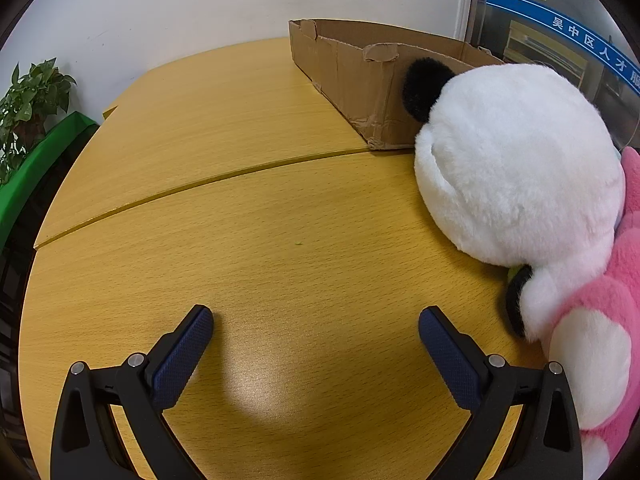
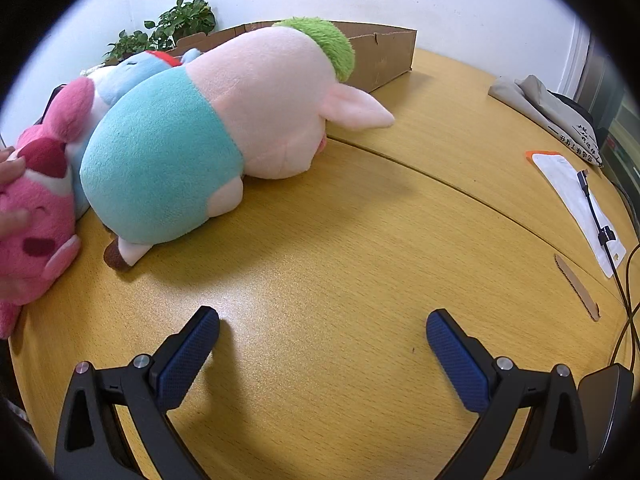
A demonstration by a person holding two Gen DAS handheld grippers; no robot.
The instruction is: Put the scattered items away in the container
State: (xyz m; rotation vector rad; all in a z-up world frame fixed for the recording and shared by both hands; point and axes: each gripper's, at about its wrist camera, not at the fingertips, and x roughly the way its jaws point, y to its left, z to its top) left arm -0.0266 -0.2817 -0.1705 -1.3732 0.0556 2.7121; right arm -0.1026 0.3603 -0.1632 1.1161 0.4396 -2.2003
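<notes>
Both grippers, left gripper and right gripper, hang spread wide and empty over the table, probably lining up grabs, since the panda plush and pig plush lie outside, just beside the cardboard box.

You face a plain white wall behind a yellow wood-grain table; a leafy potted plant stands left, a glass partition right.
</notes>
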